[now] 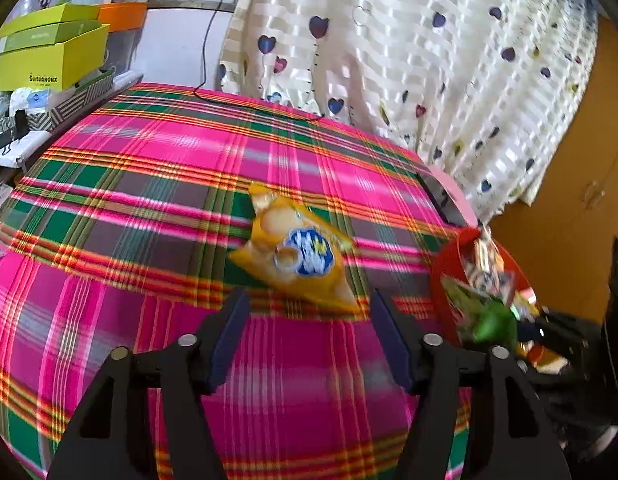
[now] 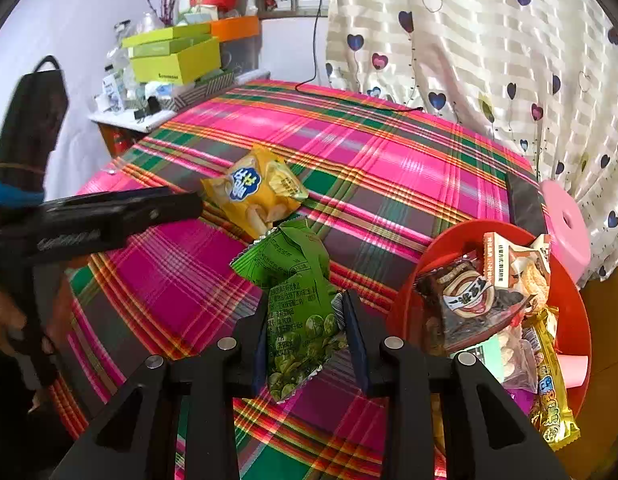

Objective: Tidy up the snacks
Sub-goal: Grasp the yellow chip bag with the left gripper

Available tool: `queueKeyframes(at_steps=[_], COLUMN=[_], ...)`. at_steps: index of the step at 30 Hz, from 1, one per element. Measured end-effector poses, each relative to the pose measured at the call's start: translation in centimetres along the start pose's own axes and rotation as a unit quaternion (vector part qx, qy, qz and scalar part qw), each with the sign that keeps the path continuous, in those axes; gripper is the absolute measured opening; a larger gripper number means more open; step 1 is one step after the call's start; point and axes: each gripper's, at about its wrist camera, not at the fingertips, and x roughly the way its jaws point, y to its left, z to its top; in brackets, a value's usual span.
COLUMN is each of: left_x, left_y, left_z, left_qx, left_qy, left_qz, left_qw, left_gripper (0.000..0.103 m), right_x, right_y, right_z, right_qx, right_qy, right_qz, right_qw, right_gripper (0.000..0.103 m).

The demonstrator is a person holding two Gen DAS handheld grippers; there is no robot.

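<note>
Green snack packet [image 2: 301, 312] sits pinched in the right gripper [image 2: 305, 320]; left gripper [image 1: 309, 320] gapes empty, yellow packet [image 1: 297, 248] just ahead.

The red bowl [image 1: 449, 264] sat smeared at the right edge, its snacks [image 1: 485, 280] blurred, perhaps half hidden by the right gripper [image 1: 549, 332].

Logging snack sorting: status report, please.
Right gripper shut on green snack packet. Left gripper open, empty, short of yellow snack packet. Red bowl holds several snacks. Nothing blocking.
</note>
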Motion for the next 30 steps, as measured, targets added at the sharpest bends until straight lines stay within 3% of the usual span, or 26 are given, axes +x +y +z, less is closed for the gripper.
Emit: queueKeyframes(at_steps=[4,7,12,15,18,24,30], left_x=[1.6,2.7,3.8,3.8,4.1,6.1,7.4], left_y=[0.6,1.6,2.5,2.6,2.2,2.4,2.0], left_z=[1.4,1.7,0.9,1.0,1.3,1.2,1.6], left_qx=[-0.028,-0.079,-0.152,-0.185,-0.199,-0.234,-0.226], left_qy=[0.003,0.015,0.029,0.018,0.011,0.034,0.037], left_qz=[0.005,0.013,0.014,0.007,0.004,0.008,0.025], left_qw=[0.9996,0.9966,0.9878,0.9826,0.9798,0.9715,0.9732], left_gripper=[0.067,0.067,0.068,0.068,0.068,0.068,0.068], right_x=[-0.2,-0.2,-0.1,-0.1,0.0,0.0,-0.1], right_y=[-0.4,-0.5,-0.7,-0.8,-0.9,-1.1,-1.4], right_z=[0.1,0.1,0.2,0.3,0.3,0.4,0.2], right_qx=[0.004,0.004,0.004,0.004,0.005,0.005,0.006], right_qy=[-0.004,-0.004,-0.005,-0.005,-0.005,-0.008,-0.011], right_qz=[0.003,0.003,0.002,0.003,0.003,0.005,0.006], right_qw=[1.0,1.0,1.0,1.0,1.0,1.0,1.0], right_gripper=[0.031,0.031,0.031,0.031,0.031,0.031,0.031])
